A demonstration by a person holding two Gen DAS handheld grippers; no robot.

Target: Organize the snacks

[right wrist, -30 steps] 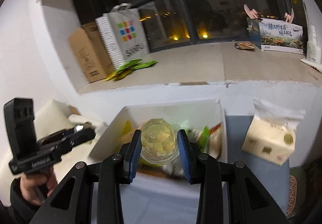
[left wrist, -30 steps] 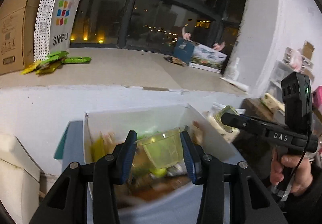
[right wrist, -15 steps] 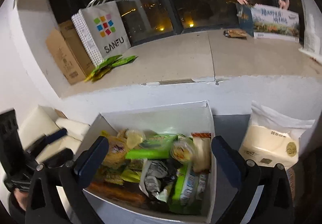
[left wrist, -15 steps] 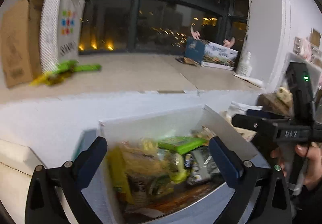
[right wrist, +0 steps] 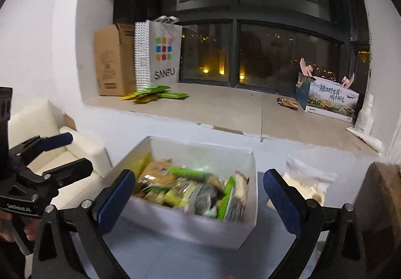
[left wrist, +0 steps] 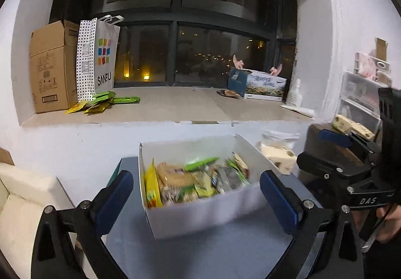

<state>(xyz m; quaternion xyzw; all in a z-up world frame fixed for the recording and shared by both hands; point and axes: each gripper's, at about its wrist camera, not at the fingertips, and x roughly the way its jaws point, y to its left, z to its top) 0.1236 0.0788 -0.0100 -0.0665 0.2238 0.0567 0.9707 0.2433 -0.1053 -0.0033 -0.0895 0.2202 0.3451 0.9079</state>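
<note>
Left wrist view: the left gripper (left wrist: 196,192) has its jaws spread wide and holding nothing, framing the white box (left wrist: 200,213) of snacks (left wrist: 193,181) at lower centre. The box stands on the grey-blue desk (left wrist: 225,254), with a tissue pack (left wrist: 275,153) just beside it at right. Right wrist view: the right gripper (right wrist: 198,197) likewise has its jaws spread and empty before the same box. The step in hand appears to be a pause between picks; the next move probably calls for choosing a loose snack, such as the green and yellow packets (left wrist: 100,103) on the window ledge (left wrist: 175,108), and closing on it. Legible writing: "SANFU" on the paper bag (right wrist: 160,53) at upper left; "DAS" on the right gripper's body; Chinese characters on the printed carton (right wrist: 328,101) at right, too small to read. A cardboard box (left wrist: 50,66) stands beside the bag.
</note>
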